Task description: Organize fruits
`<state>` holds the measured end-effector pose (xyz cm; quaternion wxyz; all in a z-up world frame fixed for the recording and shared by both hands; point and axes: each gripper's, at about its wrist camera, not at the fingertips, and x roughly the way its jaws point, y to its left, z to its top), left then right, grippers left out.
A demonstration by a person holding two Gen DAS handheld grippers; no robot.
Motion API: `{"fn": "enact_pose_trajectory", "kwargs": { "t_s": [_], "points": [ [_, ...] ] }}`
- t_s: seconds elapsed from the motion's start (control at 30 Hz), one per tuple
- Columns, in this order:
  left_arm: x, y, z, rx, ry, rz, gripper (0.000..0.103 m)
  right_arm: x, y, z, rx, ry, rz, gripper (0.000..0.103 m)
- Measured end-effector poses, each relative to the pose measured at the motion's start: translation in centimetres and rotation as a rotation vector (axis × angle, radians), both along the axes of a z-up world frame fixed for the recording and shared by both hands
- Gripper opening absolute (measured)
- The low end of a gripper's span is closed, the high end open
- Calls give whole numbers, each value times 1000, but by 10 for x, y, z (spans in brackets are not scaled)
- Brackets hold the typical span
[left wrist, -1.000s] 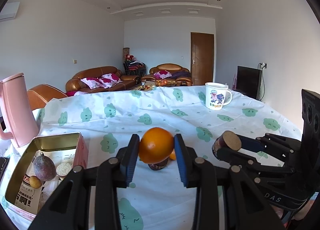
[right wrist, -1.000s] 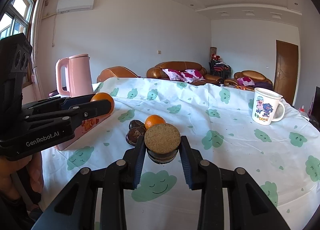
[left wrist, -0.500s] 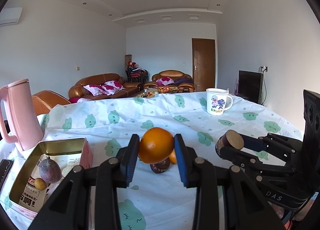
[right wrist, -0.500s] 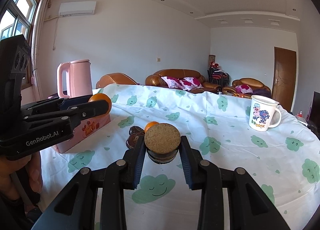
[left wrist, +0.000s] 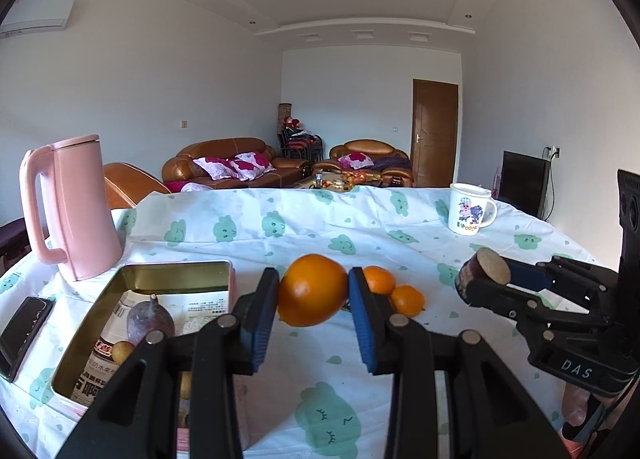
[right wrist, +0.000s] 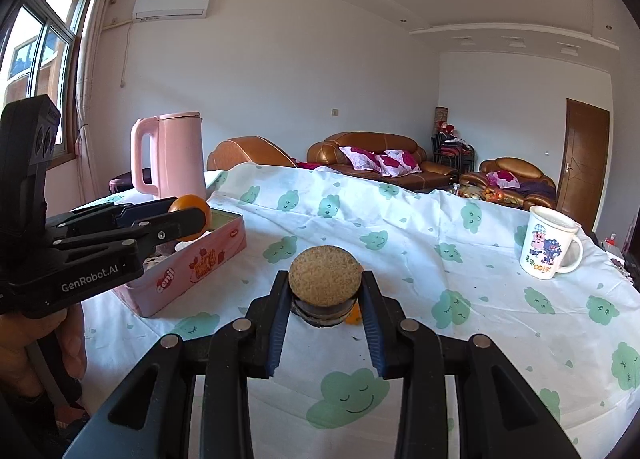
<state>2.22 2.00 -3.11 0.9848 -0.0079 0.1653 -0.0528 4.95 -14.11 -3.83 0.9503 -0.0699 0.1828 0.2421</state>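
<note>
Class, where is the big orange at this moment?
The big orange is gripped between the left gripper's fingers, above the tablecloth, right of the open tin; two small oranges lie behind.

The black left gripper's point(left wrist: 312, 291) arms are covering the near corner of the open pink metal tin point(left wrist: 120, 275); the flat black phone point(left wrist: 22, 331) is running off frame left of it.

Left wrist: low over the bench point(left wrist: 280, 227), facing the far door.
Right wrist: low, angled left.
Shared: kettle point(left wrist: 72, 211), mug point(right wrist: 548, 243).
</note>
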Motion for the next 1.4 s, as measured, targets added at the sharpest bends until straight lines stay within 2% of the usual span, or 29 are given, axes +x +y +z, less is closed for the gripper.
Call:
{"fn": "enact_pose_trajectory", "kwargs": {
  "t_s": [0.33,0.73,1.0,1.4],
  "points": [
    [-1,41,-1,-6,31,83,37,13,52,13,-21,22,101,36],
    [0,93,-8,-40,90,177,37,27,119,14,-81,56,212,36],
    [-2,113,-14,-46,122,216,37,32,161,7,-127,72,265,36],
    [4,130,-24,-54,184,225,37,40,196,-11,-162,112,290,36]
  ]
}}
